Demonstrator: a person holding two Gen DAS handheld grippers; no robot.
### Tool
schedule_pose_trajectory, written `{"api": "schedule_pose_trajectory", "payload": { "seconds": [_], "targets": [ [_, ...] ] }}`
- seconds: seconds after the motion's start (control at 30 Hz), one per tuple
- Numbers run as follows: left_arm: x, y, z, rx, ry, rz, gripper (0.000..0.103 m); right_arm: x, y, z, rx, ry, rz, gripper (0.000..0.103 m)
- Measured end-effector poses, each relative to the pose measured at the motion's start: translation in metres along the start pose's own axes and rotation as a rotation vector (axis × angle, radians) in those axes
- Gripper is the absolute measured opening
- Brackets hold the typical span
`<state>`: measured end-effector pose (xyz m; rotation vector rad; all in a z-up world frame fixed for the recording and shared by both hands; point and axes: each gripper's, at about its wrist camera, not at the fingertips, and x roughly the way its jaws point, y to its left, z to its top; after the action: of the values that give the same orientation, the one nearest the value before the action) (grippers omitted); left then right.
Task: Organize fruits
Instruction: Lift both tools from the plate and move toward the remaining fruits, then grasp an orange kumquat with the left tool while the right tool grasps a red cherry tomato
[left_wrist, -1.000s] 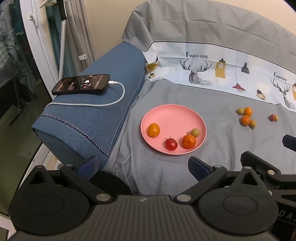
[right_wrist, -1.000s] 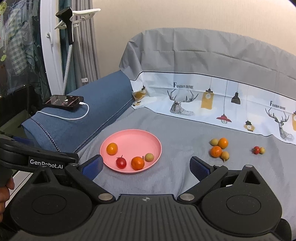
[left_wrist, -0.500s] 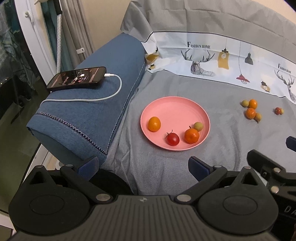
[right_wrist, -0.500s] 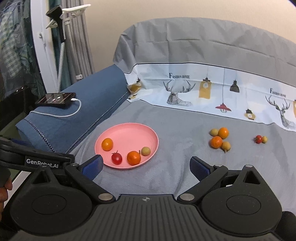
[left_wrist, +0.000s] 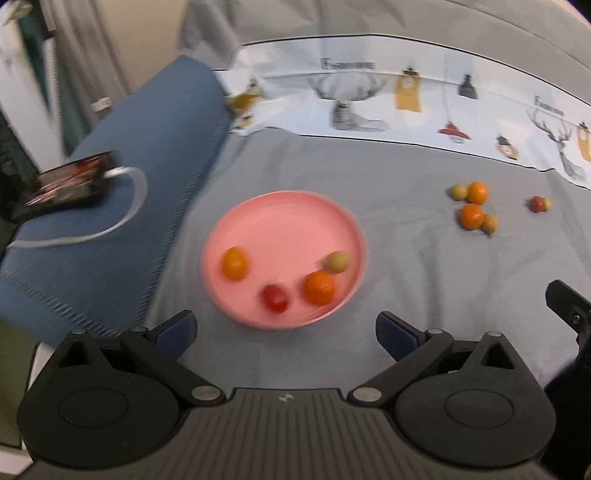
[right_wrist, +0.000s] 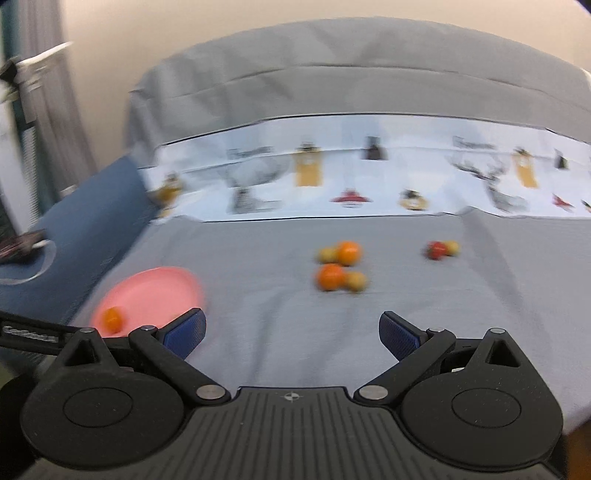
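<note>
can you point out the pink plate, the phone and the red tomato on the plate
pink plate (left_wrist: 280, 221), left wrist view, bare middle of the plate
phone (left_wrist: 68, 181), left wrist view, centre of its screen
red tomato (left_wrist: 274, 297), left wrist view, middle of the fruit

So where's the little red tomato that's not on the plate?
In the right wrist view, the red tomato lies on the grey cloth at far right, touching a small yellow fruit, right of the orange cluster.

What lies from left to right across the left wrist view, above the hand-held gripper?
Phone → white cable → pink plate → cluster of four loose fruits → red and yellow fruit pair.
</note>
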<state>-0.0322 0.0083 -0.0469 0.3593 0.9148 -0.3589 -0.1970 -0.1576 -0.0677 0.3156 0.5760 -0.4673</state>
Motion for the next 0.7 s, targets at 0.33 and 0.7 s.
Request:
{"api": "schedule_pose_trajectory", "payload": {
  "seconds": [0.33,0.7],
  "targets": [
    [0.086,-0.103,0.076,-0.016,0.078,-0.221,0.103,0.070,-0.108,0.021,0.120,-0.011,-0.210,0.100],
    [0.200,-0.197,0.118,0.154,0.175,-0.258,0.103,0.217,-0.178,0.040,0.162,0.088,-0.217,0.099]
  ]
}}
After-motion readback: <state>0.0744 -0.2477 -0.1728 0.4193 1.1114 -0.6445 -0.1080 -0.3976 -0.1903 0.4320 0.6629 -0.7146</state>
